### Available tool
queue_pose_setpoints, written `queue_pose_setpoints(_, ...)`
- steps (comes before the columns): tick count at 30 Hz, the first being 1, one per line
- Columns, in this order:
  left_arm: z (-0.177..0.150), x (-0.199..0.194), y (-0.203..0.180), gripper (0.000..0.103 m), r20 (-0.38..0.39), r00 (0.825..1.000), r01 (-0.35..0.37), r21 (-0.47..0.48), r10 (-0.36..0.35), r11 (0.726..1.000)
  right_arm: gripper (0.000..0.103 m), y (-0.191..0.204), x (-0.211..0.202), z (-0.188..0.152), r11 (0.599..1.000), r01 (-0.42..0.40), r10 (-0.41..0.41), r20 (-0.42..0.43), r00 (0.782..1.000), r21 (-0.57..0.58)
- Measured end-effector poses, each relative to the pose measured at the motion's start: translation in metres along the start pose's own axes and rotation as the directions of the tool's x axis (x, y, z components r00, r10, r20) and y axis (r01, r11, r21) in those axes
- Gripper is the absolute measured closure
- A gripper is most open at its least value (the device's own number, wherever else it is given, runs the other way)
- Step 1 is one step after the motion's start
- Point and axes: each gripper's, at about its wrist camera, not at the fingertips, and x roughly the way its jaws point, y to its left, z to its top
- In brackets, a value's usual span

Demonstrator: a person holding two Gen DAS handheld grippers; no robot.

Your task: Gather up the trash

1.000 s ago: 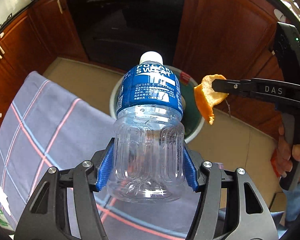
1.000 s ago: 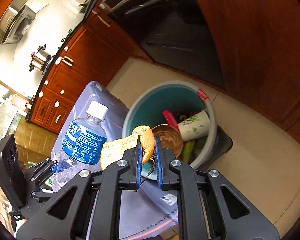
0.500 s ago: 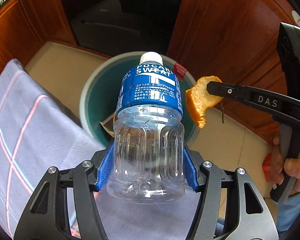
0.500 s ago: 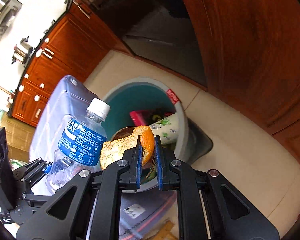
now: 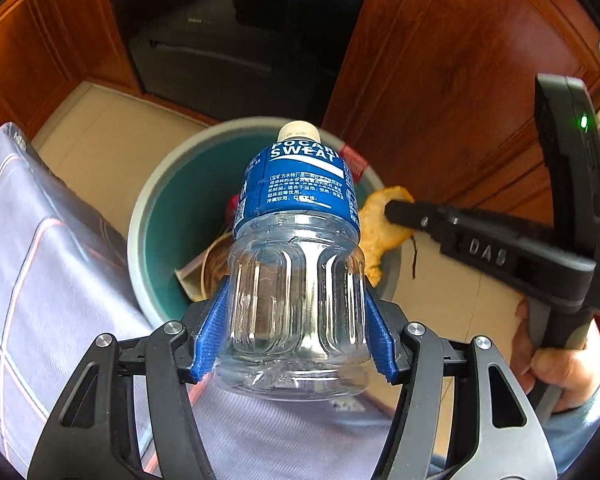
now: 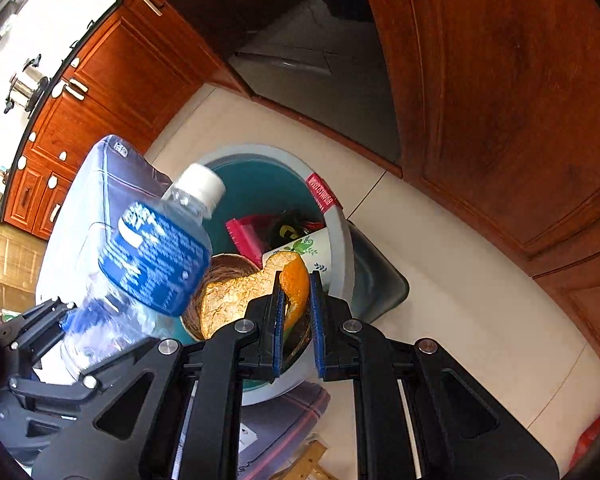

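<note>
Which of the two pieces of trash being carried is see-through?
The plastic bottle with the blue label and white cap, clamped in the left gripper. The other piece, the orange peel in the right gripper, is solid orange.

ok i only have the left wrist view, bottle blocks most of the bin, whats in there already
Observer: In the right wrist view the bin holds a paper cup with a green leaf print, lying against the rim.
Operator: anything else in it
Observer: A pink wrapper lies next to the cup and a brown bowl beside that.
Operator: is the peel properly gripped, i only see it side on
Observer: Yes, the right hand-held gripper has both blue pads closed on the orange peel, with most of the peel sticking out to the left.
Operator: floor right of the bin
Observer: Bare pale tile between the bin and the wooden cabinet.
</note>
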Motion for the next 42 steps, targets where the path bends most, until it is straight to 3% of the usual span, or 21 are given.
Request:
queue_pose_setpoints(7,0.003,0.008,-0.006,0.041,-0.006,0.999,0.033,-0.01,-0.033,0.999,0.088,-0.001,0.004,0.006,1.0,0.007,-0.007,-0.011,1.0,-0.01)
queue_pose_setpoints(9,0.004,0.013,-0.007,0.04,-0.022,1.0,0.011,-0.015,-0.011,1.0,0.066,0.0,0.005,0.006,1.0,-0.018,0.018,-0.016,1.0,0.004)
queue_pose_setpoints(10,0.006,0.013,-0.006,0.038,-0.028,1.0,-0.002,-0.019,0.002,1.0,0.04,-0.001,0.005,0.006,0.999,-0.03,0.03,-0.014,0.999,0.012)
queue_pose_setpoints(11,0.005,0.013,-0.004,0.032,-0.031,0.999,-0.015,-0.021,0.014,1.0,0.027,0.0,0.004,0.006,0.999,-0.034,0.034,-0.003,0.999,0.016)
queue_pose_setpoints(14,0.004,0.007,-0.001,0.022,-0.017,0.998,-0.055,-0.024,0.054,0.998,0.02,0.003,0.003,0.006,0.998,-0.062,0.062,-0.001,0.998,0.032)
queue_pose_setpoints(20,0.004,0.002,0.003,0.012,-0.011,0.994,-0.107,-0.033,0.106,0.994,0.018,0.008,0.001,0.004,0.996,-0.065,0.066,-0.014,0.998,0.065)
queue_pose_setpoints(31,-0.018,-0.025,-0.003,0.009,0.027,0.98,-0.197,-0.011,0.197,0.98,0.01,0.026,-0.024,-0.01,0.998,-0.046,0.046,-0.012,0.999,0.032)
queue_pose_setpoints(37,-0.041,-0.056,-0.009,0.009,0.092,0.958,-0.27,-0.012,0.27,0.963,0.006,0.038,-0.05,-0.03,1.0,-0.024,0.024,-0.003,1.0,-0.001)
queue_pose_setpoints(42,-0.066,-0.092,-0.011,0.008,0.164,0.957,-0.236,-0.041,0.24,0.971,0.006,0.055,-0.075,-0.05,0.998,0.02,-0.019,0.007,1.0,-0.062)
